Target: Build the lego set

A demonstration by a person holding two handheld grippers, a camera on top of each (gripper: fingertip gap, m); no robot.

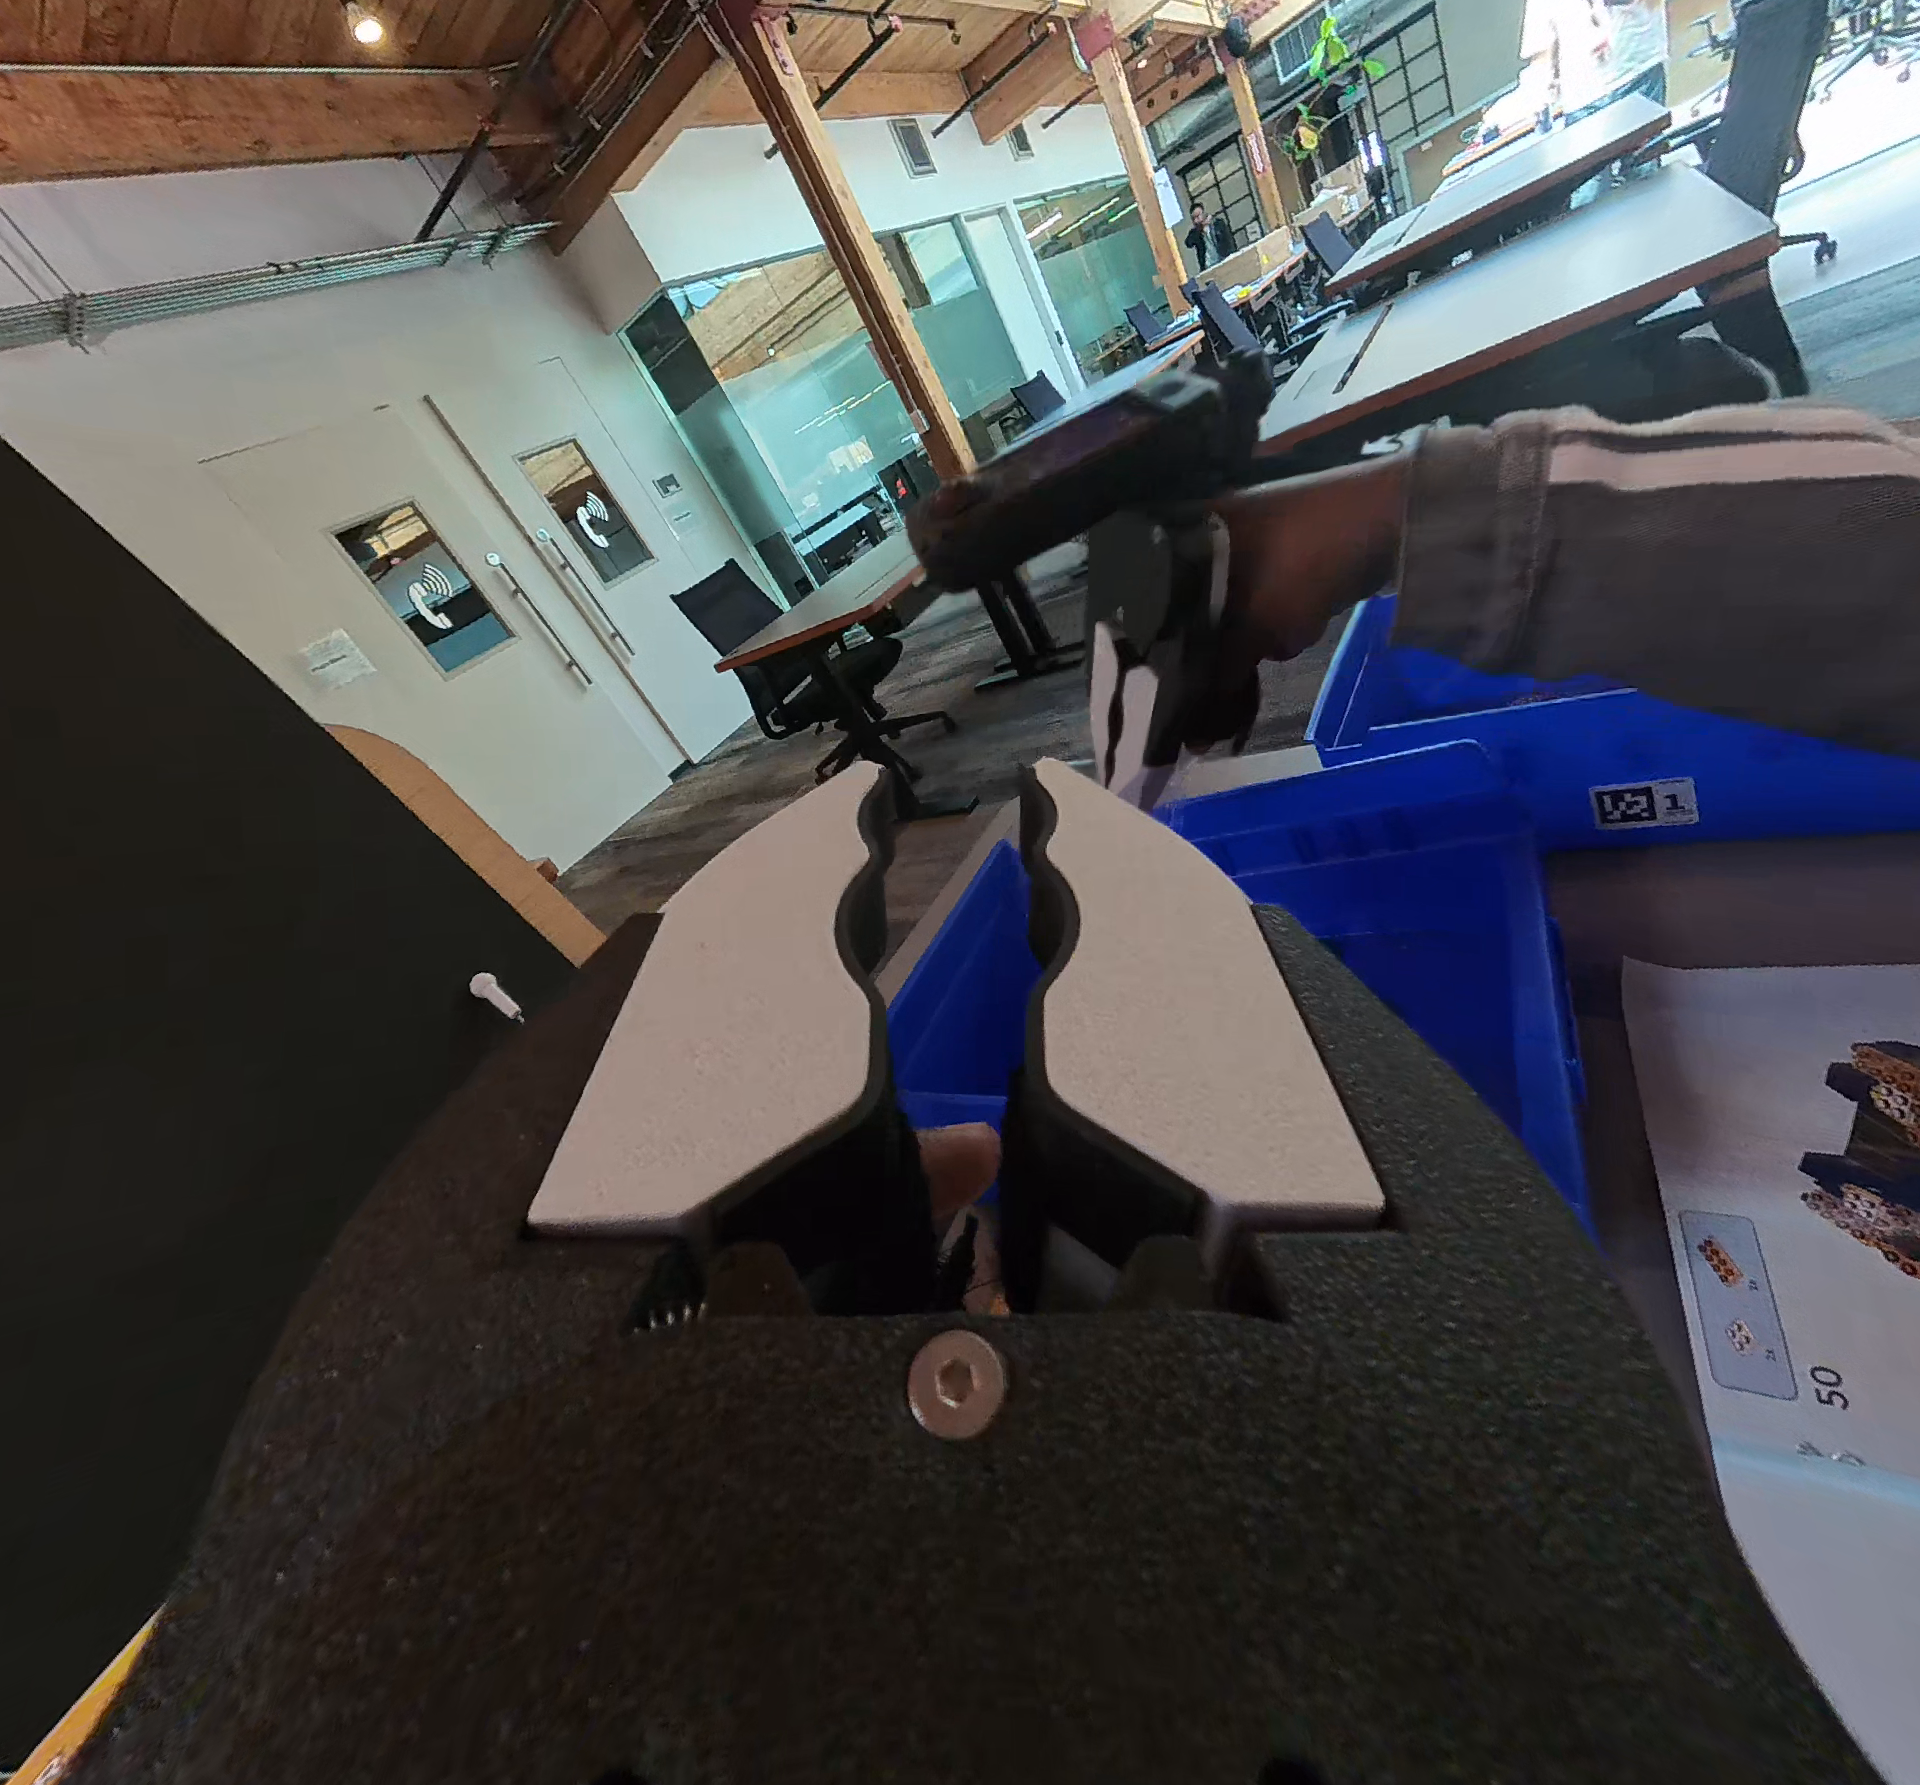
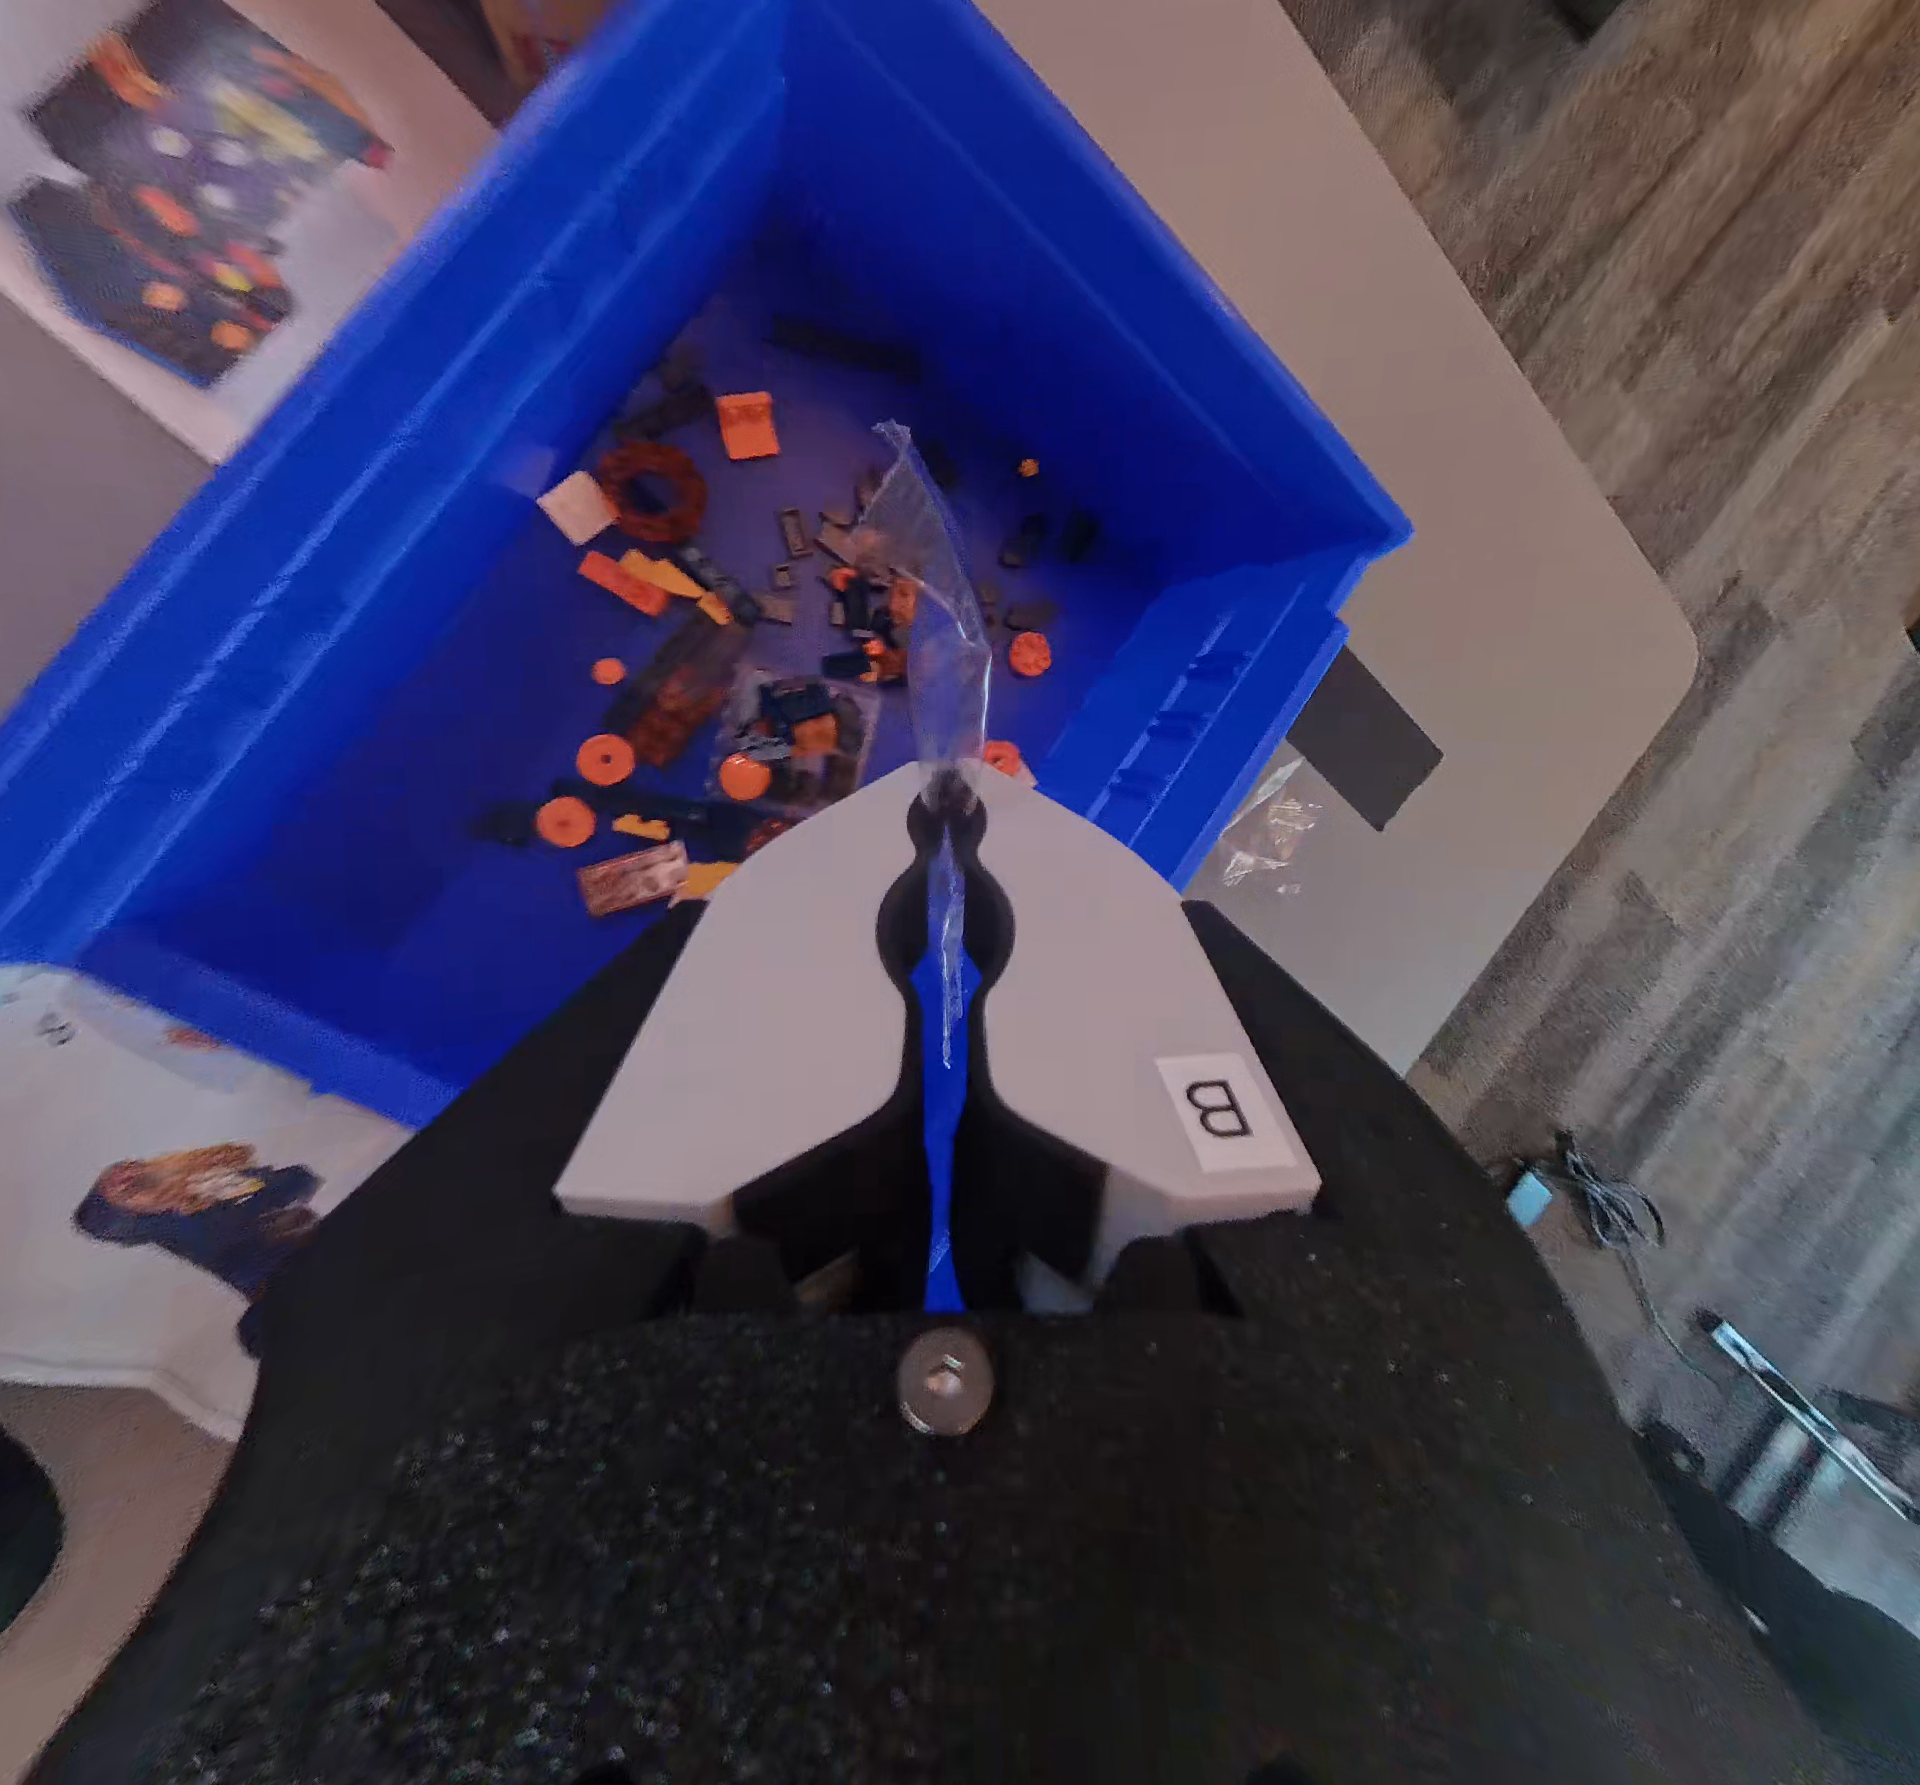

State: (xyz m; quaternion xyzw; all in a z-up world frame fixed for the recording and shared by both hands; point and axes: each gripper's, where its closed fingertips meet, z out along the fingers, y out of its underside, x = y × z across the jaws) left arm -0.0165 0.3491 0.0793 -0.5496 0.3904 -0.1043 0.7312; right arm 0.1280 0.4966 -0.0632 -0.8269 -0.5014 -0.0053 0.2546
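right tool (image 2: 948, 790) pinching a clear plastic bag (image 2: 940, 592) over a blue bin (image 2: 416, 488); left tool (image 1: 951, 785) bare and partly open.

the right tool's fingertips are closed on a strip of the empty-looking clear bag, which hangs above the bin's floor, strewn with orange, black and brown building pieces (image 2: 727, 613) and a second small bag of pieces (image 2: 790, 727). the left tool's fingers stand a little apart with nothing between them, above the near corner of a blue bin (image 1: 1351, 904). a printed instruction sheet (image 1: 1787, 1268) lies on the counter (image 2: 1403, 385) beside the bins.
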